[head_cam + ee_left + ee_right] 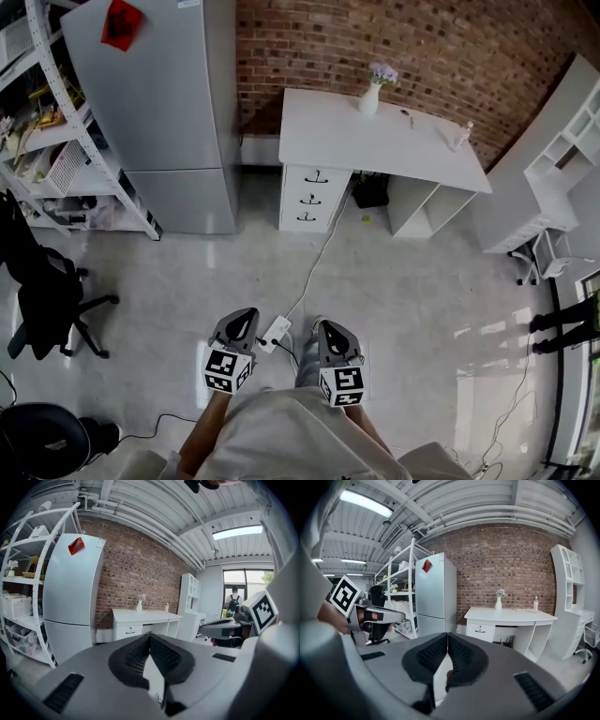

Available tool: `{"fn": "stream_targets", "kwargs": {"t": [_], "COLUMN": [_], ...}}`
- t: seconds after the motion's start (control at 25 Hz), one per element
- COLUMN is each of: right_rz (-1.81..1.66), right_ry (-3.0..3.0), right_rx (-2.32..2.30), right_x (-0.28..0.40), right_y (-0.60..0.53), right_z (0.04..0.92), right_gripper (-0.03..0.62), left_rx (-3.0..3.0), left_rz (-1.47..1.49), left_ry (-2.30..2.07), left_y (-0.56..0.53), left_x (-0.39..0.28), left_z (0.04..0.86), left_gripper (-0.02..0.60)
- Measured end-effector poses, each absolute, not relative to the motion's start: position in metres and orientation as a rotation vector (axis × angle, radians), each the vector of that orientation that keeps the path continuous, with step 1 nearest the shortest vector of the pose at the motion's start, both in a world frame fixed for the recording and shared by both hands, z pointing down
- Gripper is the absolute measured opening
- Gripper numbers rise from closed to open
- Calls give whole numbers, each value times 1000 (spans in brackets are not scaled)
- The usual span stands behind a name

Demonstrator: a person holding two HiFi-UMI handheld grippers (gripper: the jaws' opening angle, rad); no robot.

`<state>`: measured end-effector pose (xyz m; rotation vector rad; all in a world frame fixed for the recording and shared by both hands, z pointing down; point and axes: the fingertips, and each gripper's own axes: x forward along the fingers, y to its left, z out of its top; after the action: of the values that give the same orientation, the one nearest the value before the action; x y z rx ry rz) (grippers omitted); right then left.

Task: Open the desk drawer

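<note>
A white desk (375,141) stands against the brick wall, far ahead of me. Its drawer stack (313,199) has three shut drawers with dark handles. In the left gripper view the desk (145,617) shows small in the distance, with one drawer front (129,631); in the right gripper view the desk (508,616) and a drawer front (480,630) show as well. My left gripper (240,322) and right gripper (330,330) hang side by side over the floor near my body, both shut and empty. The jaws meet at the tips (150,634) (448,634).
A grey fridge (159,103) stands left of the desk, a white shelf rack (56,141) beyond it. A vase with flowers (370,94) and a bottle (457,138) sit on the desk. A cable and power strip (277,331) lie on the floor. Black chair (42,291) at left.
</note>
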<state>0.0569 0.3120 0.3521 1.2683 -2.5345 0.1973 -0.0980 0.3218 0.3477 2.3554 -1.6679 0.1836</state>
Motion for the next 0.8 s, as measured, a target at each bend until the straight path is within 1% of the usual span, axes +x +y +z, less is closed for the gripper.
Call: {"fn": "stream_targets", "kwargs": {"t": [0.36, 0.64, 0.8], "right_rz": [245, 256, 299], "right_ry": [-2524, -2549, -2564], "right_rx": [1200, 1157, 1111], "right_x": [108, 142, 158], "right_y": [193, 95, 65], "right_z": [354, 346, 353], "right_gripper": [17, 18, 18], "left_rx": [2307, 2225, 2157], "left_rz": [237, 258, 275], "left_ry": [-1661, -1752, -1804], "left_y": [211, 127, 97], "left_x": [-44, -33, -32], "left_z": [347, 336, 336], "left_gripper": [12, 12, 12]}}
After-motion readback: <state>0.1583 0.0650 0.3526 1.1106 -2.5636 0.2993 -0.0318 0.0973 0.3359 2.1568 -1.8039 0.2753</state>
